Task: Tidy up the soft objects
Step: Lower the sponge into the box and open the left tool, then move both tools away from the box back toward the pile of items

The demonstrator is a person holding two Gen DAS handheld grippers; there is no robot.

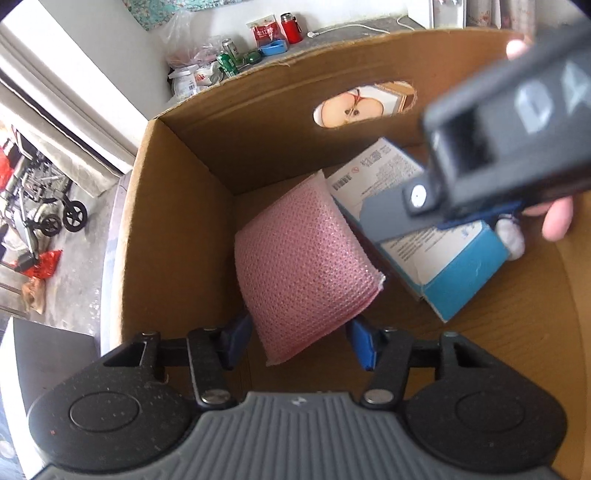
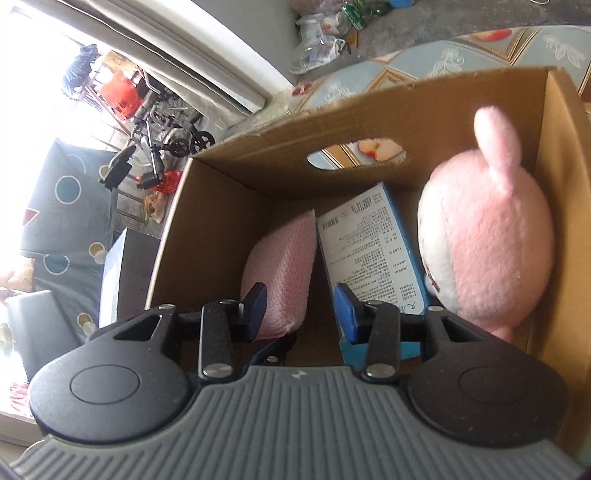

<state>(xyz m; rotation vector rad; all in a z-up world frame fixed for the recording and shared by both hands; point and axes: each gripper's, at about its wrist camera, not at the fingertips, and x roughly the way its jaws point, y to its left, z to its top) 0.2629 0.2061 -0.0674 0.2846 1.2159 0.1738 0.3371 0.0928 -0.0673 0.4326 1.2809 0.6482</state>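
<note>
A brown cardboard box (image 1: 184,206) holds a pink mesh sponge (image 1: 303,258) leaning in its left corner and a blue-and-white carton (image 1: 443,266) beside it. My left gripper (image 1: 299,339) is open over the box, fingers either side of the sponge's near corner. In the right wrist view the box (image 2: 221,229) holds the sponge (image 2: 284,258), the carton (image 2: 369,251) and a pink plush toy (image 2: 491,236) at the right wall. My right gripper (image 2: 301,310) is open and empty above them. Its body also crosses the left wrist view (image 1: 517,147).
The box has an oval handle hole (image 1: 364,105) in its far wall. Behind it are cans, a red flask (image 1: 291,27) and plastic bags. A wheelchair (image 1: 48,206) stands on the floor to the left. A patterned cloth (image 2: 443,62) lies behind the box.
</note>
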